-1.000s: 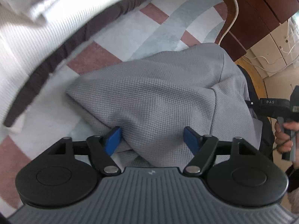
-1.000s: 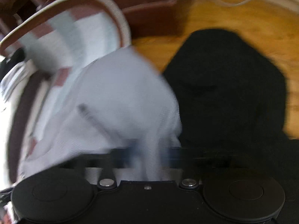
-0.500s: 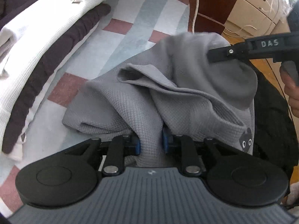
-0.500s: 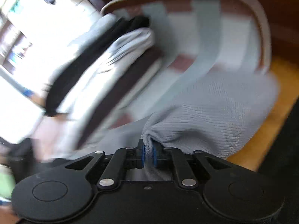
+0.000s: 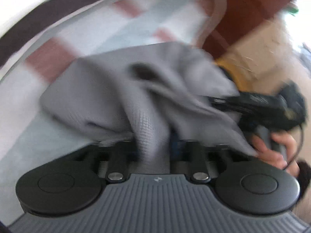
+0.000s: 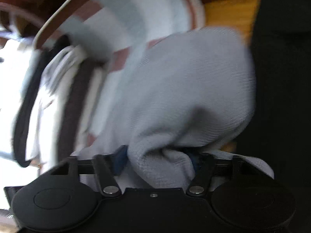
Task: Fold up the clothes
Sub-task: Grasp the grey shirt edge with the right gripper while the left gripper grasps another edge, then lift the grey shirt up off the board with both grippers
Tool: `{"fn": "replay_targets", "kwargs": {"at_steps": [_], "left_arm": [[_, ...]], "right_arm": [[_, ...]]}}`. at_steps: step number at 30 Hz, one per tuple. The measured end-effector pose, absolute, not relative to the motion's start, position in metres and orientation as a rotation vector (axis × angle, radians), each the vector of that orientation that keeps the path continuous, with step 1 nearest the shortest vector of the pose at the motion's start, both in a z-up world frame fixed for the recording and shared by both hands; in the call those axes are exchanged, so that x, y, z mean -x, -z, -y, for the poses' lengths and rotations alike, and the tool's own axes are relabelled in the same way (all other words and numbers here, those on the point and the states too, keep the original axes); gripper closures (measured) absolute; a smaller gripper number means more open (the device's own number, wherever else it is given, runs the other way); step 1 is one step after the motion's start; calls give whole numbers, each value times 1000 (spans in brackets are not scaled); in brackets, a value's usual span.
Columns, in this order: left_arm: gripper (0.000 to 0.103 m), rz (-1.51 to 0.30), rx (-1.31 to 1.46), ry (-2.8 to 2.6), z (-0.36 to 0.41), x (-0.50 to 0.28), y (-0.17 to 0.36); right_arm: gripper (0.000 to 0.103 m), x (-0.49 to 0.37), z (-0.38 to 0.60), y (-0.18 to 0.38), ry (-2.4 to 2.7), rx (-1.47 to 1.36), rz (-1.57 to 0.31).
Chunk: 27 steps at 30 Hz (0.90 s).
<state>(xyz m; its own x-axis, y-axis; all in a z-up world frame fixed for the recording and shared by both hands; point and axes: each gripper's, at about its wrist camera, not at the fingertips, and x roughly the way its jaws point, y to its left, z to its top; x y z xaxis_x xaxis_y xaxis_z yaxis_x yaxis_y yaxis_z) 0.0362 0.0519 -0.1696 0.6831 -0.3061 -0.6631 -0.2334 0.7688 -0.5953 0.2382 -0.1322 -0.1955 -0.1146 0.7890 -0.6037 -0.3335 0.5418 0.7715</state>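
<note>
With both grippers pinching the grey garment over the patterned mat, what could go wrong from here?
The left gripper, whose jaws have just been closing, holds a thick bunch of the grey garment, so layers may fold unevenly. The right gripper pinches a crumpled wad that could slip. The black garment lies alongside and might get dragged.

A checked mat (image 5: 93, 36) in pale blue, white and dull red squares, edged with cream piping, covers the near and left part of the scene. Past its far right edge stands dark reddish-brown wooden furniture (image 5: 250, 5), with pale cream panels (image 5: 272, 44) to the right of that. In the right wrist view the same mat (image 6: 155, 15) curves across the top, and an orange-yellow wooden floor (image 6: 227, 17) shows just to its right.
</note>
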Motion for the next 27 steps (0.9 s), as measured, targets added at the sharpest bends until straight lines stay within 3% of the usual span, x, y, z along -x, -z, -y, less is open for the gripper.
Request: {"fn": "replay_targets", "kwargs": {"at_steps": [3, 10, 19, 27], "left_arm": [[86, -791, 661, 81, -38, -31, 150], [86, -662, 713, 111, -52, 4, 110], [85, -574, 438, 0, -49, 34, 13], [84, -359, 426, -205, -70, 120, -46]], "right_arm": [[85, -218, 114, 195, -1198, -525, -1451], [85, -193, 98, 152, -1295, -546, -1410], [84, -154, 67, 57, -1527, -371, -1187], [84, -93, 24, -31, -1769, -234, -988]]}}
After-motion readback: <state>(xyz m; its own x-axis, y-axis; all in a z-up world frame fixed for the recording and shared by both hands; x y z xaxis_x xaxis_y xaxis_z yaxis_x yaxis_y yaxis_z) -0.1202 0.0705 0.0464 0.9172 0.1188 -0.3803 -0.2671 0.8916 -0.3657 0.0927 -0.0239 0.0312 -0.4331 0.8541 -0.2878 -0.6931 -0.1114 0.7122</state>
